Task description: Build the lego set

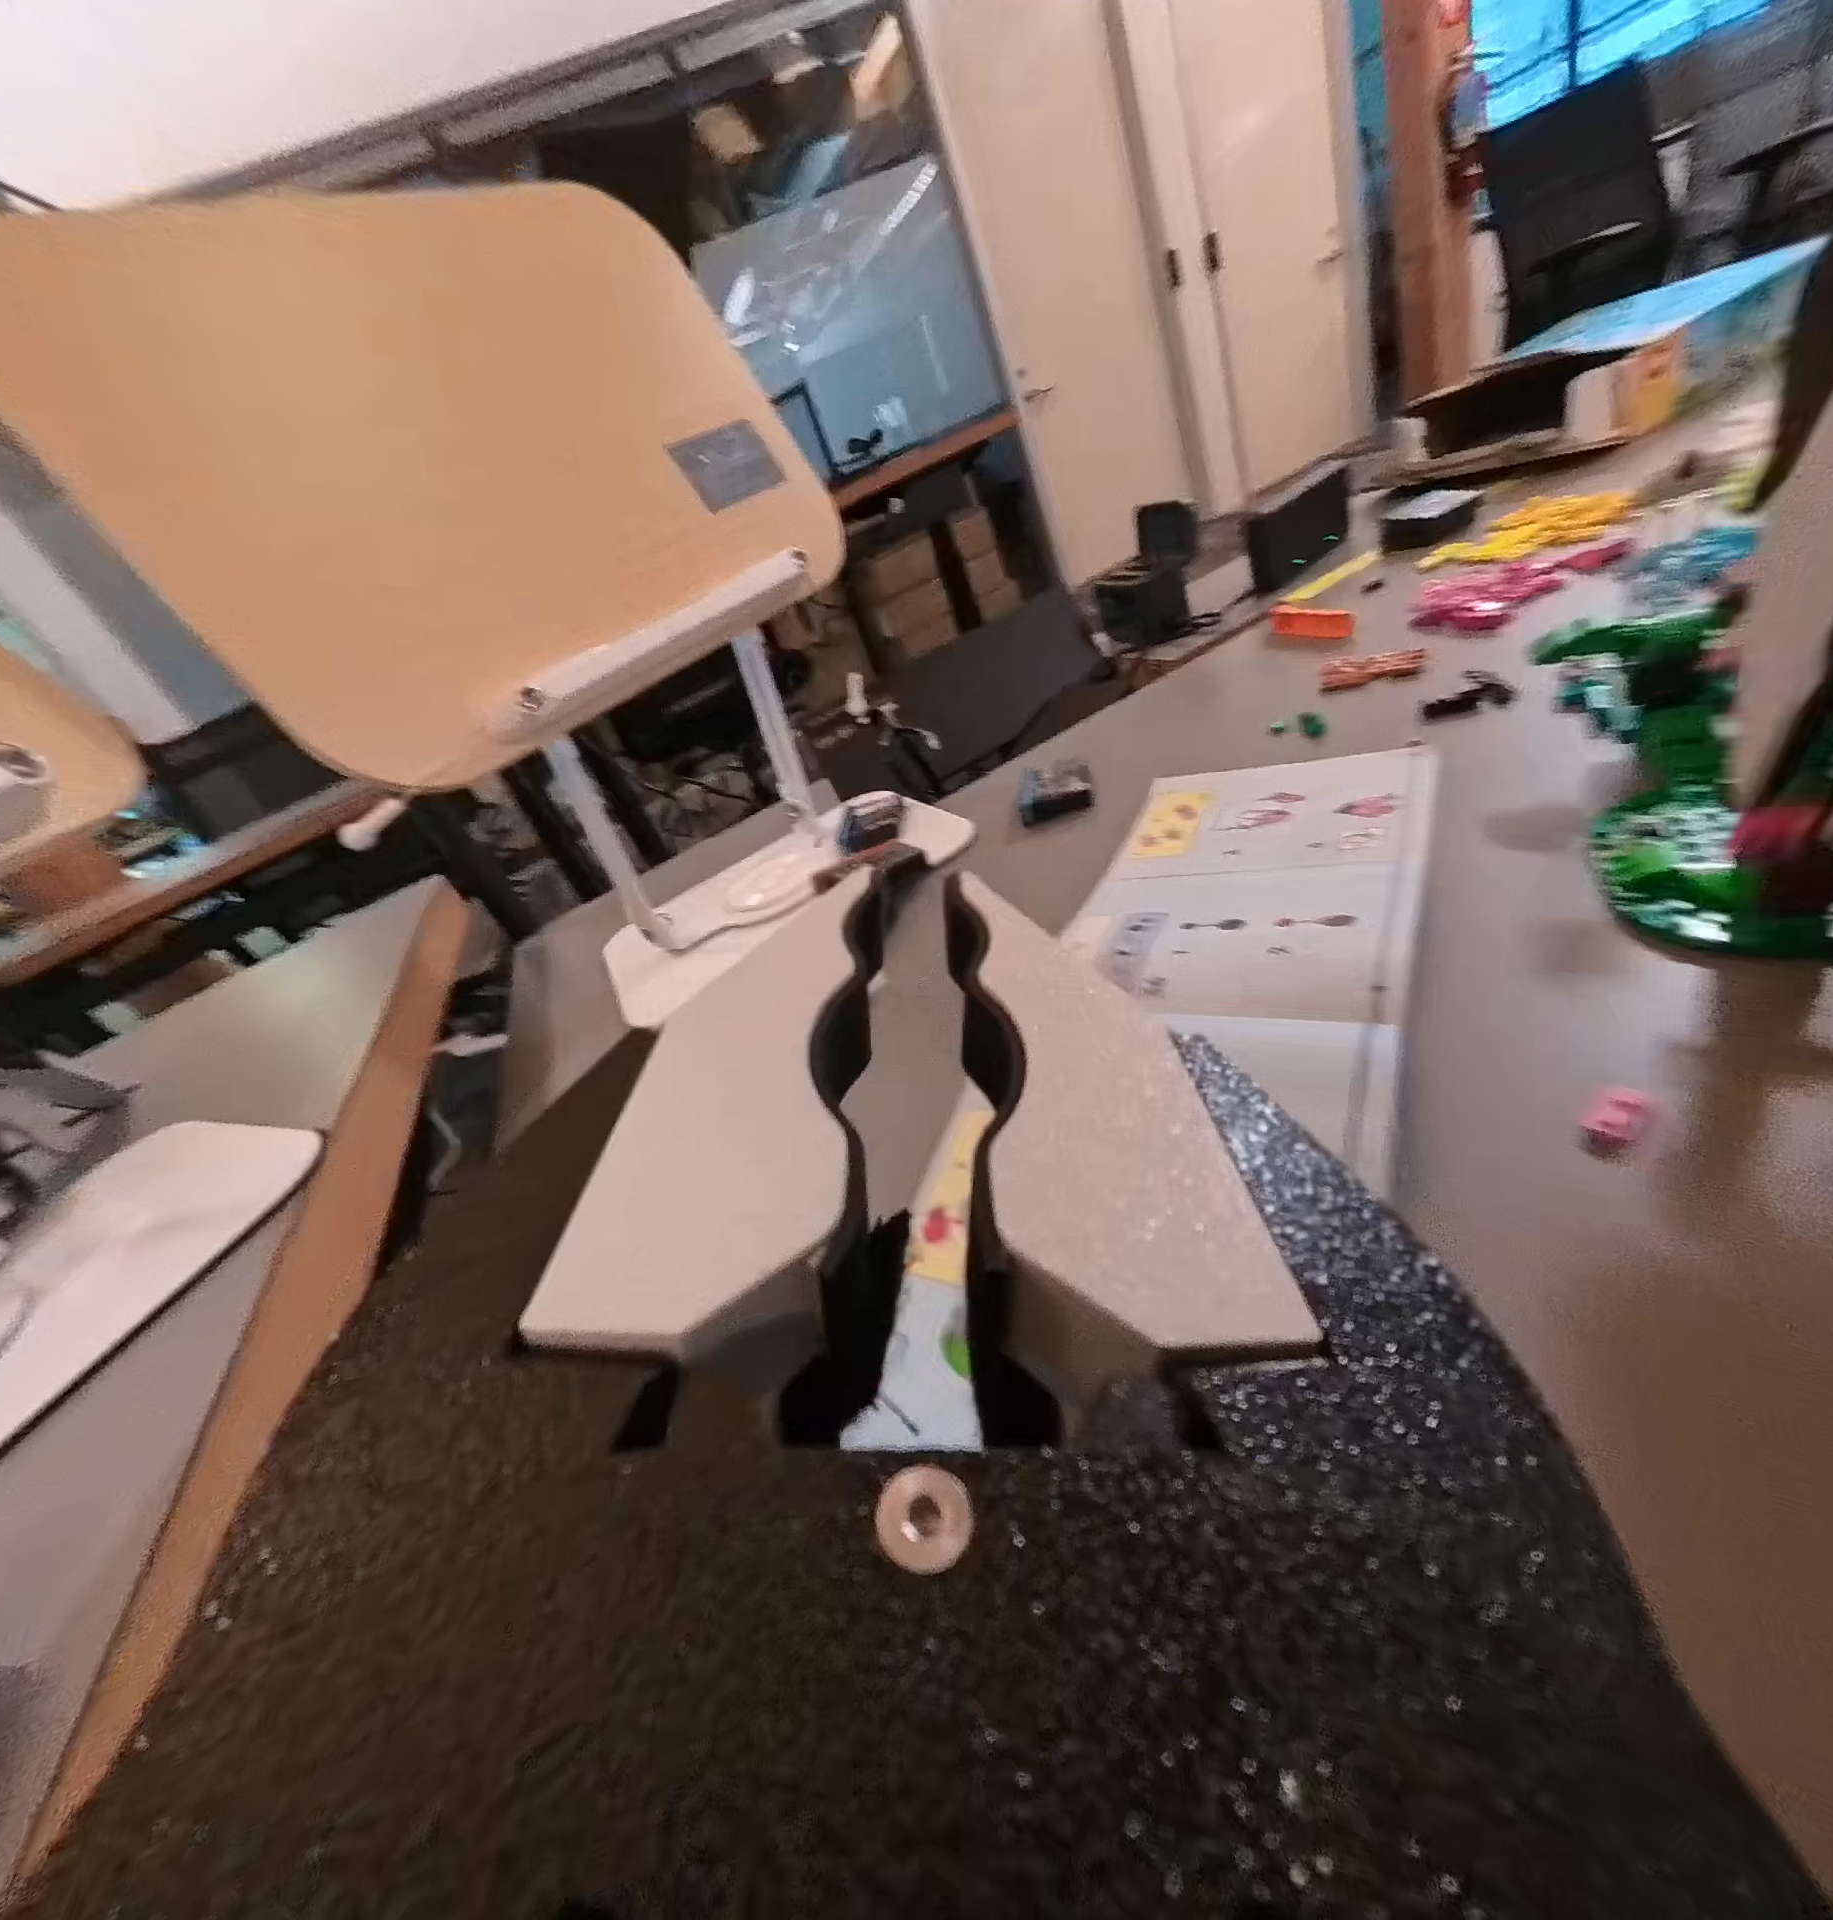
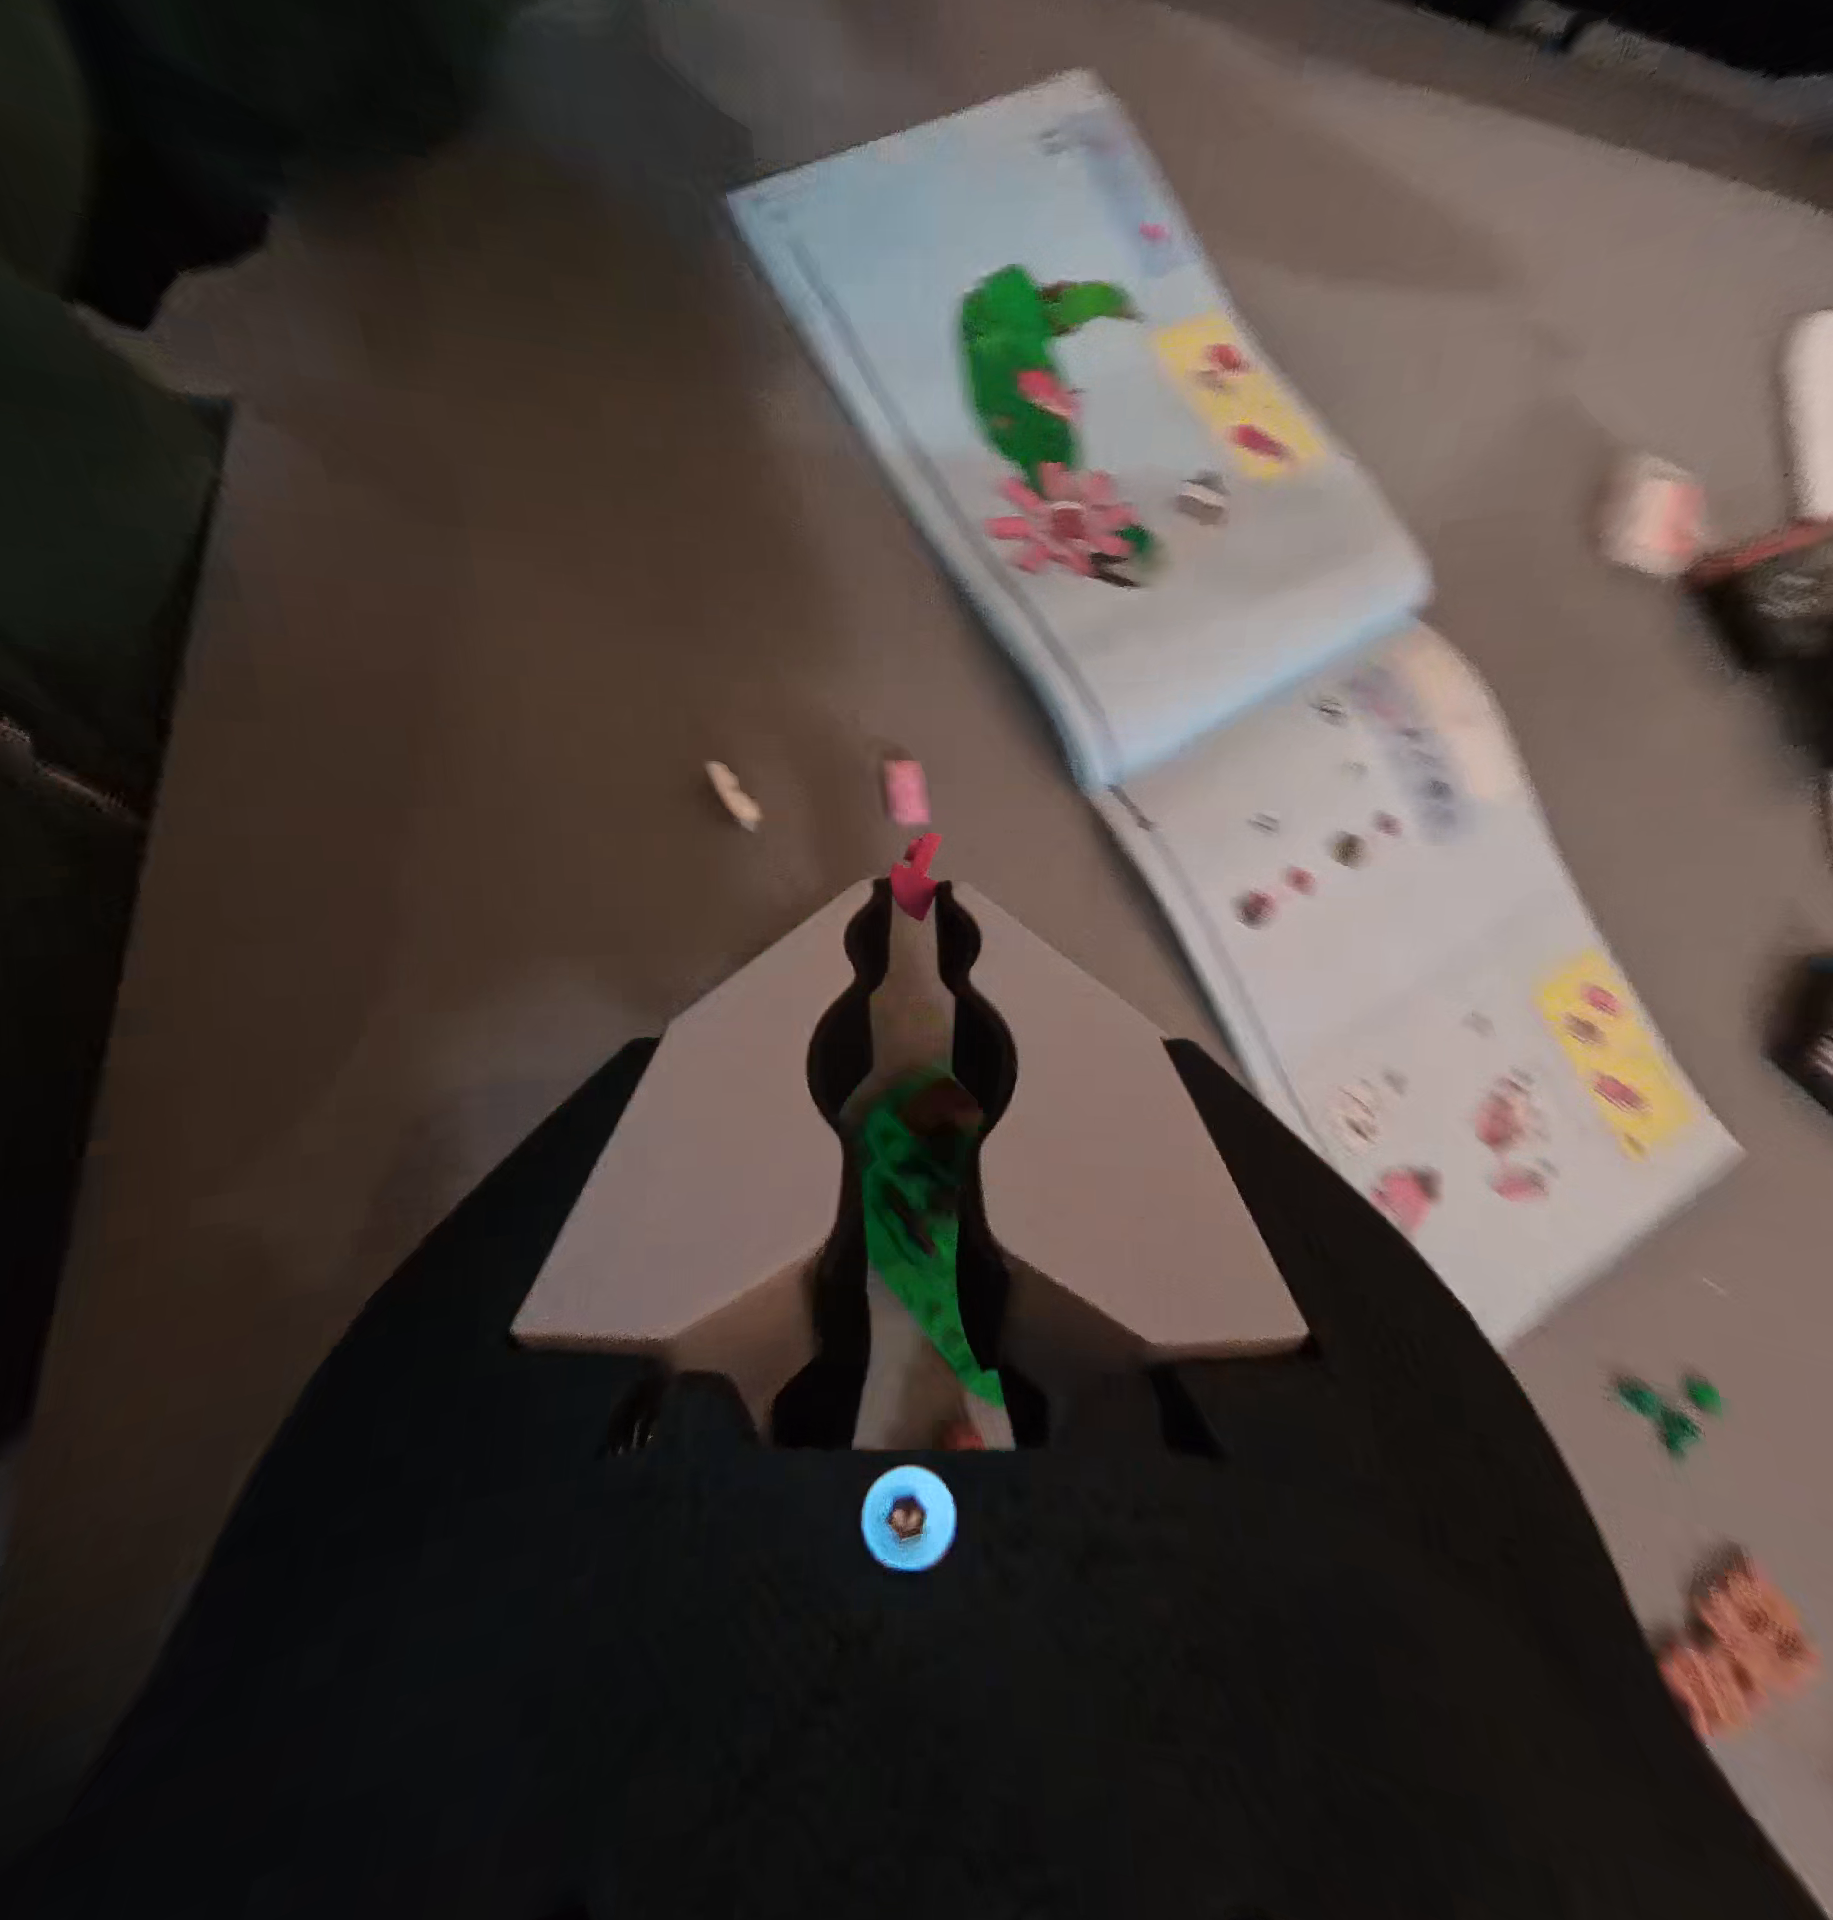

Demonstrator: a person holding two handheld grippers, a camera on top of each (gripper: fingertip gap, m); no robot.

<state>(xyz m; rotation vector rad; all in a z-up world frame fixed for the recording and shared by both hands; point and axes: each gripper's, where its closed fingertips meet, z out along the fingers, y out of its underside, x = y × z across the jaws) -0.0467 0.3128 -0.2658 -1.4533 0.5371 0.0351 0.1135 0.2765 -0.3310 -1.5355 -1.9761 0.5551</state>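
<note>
Red and tiny, a lego piece [image 2: 914,878] is sitting pinched at the very tips of your right tool [image 2: 910,902], whose wavy grey fingers [image 2: 1078,1122] are nearly closed around it. You are holding it up over the smooth grey-brown bench [image 2: 424,727]. Under the fingers a bumpy green lego build [image 2: 912,1195] is showing through the gap. An open paper booklet [image 2: 1151,582] is lying flat to the right, and a small pink brick [image 2: 906,792] is resting near the tips. Your left tool [image 1: 917,883] is holding nothing, its fingers standing a little apart. In the left wrist view, piles of yellow bricks [image 1: 1546,520] and pink bricks [image 1: 1494,603] are lying far back on the bench, and the round green lego base [image 1: 1722,883] is sitting at the right.
</note>
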